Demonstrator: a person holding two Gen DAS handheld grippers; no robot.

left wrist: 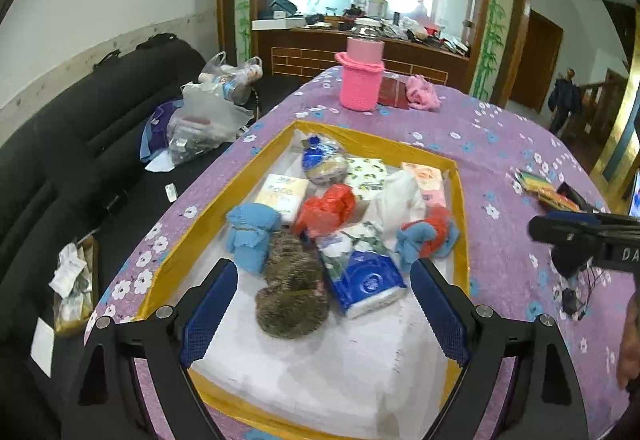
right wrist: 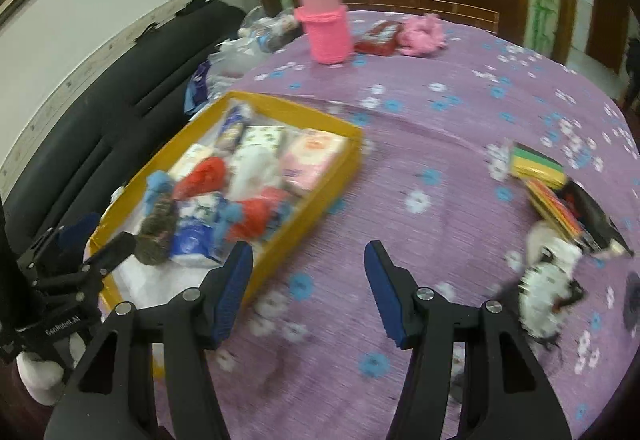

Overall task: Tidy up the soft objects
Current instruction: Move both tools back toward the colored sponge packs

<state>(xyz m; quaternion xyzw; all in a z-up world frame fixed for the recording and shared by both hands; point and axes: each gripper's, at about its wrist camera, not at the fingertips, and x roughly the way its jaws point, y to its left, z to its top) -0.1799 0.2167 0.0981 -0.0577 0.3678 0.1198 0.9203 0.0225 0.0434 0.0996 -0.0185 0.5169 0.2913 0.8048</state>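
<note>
From my left wrist, my left claw [left wrist: 324, 294] gapes wide and empty at lower centre, over the yellow-rimmed shallow box [left wrist: 462, 199] mid-frame, which holds a brown furry bundle [left wrist: 290, 290], a blue-and-white tissue pack [left wrist: 362, 280] and a red plastic bag [left wrist: 326, 209]. From my right wrist, my right claw [right wrist: 308, 290] stands open and empty at lower centre above the purple flowered tablecloth [right wrist: 440, 159], the box lying left of centre.

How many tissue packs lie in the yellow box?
4. A blue pack lies nearest, a white one at the left, a patterned one at the back, and a pink one at the right. Others may hide under the cloths.
</note>
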